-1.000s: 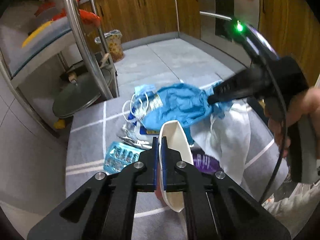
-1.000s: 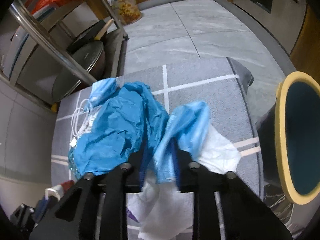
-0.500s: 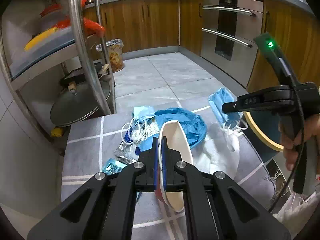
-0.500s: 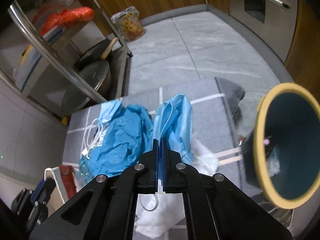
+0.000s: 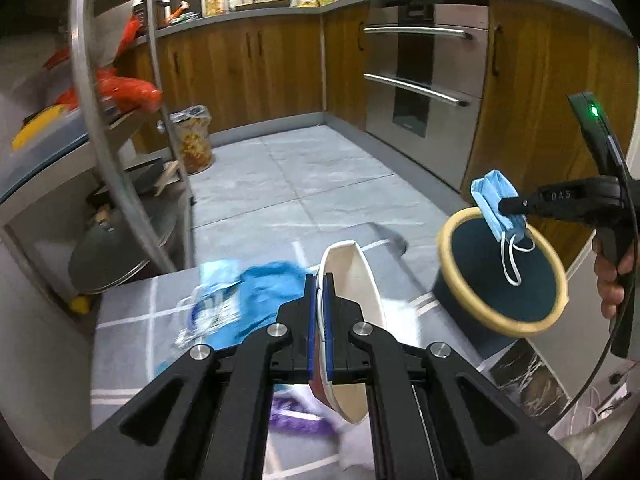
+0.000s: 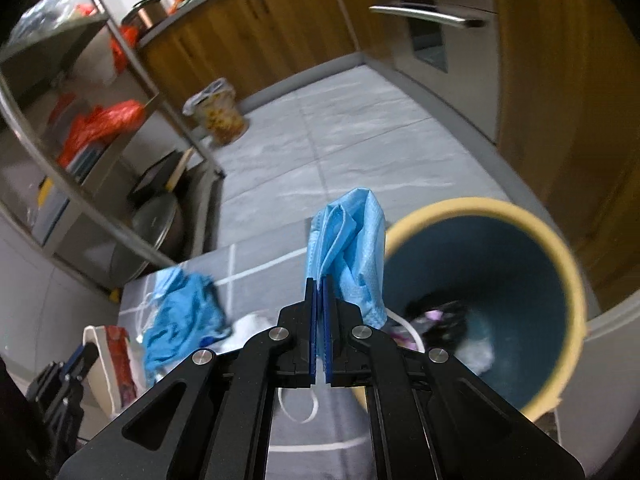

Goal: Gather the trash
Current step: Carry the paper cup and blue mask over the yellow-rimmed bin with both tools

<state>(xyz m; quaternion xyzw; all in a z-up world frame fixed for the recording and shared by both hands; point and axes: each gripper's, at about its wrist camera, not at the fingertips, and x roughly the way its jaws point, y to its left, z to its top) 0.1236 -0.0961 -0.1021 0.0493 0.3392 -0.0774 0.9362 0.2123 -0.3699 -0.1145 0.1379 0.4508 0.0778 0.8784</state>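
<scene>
The job looks to me partly done: the round dark-teal bin with the pale yellow rim already has crumpled scraps lying in its bottom, yet a good deal of litter is left on the grey bench with white grid lines. Still lying there I can see a crumpled bright-blue plastic sheet, a clear wrapper with blue print just beside it, something purple low under my left tool, and white paper near the blue sheet. My right tool is clamped shut on a folded light-blue disposable face mask, pinching it near one edge so the pleated body stands up past the tips while a white ear loop droops below. From the left camera that mask hangs right above the mouth of the bin, so I judge letting it go is the step in hand. My left tool is also closed tight, gripping the flattened white paper cup by its wall, rim pointing away from me; the cup is held above the bench, near the bin but not over it, so it goes in after the mask. Then the pile on the bench remains to be cleared, piece by piece.
</scene>
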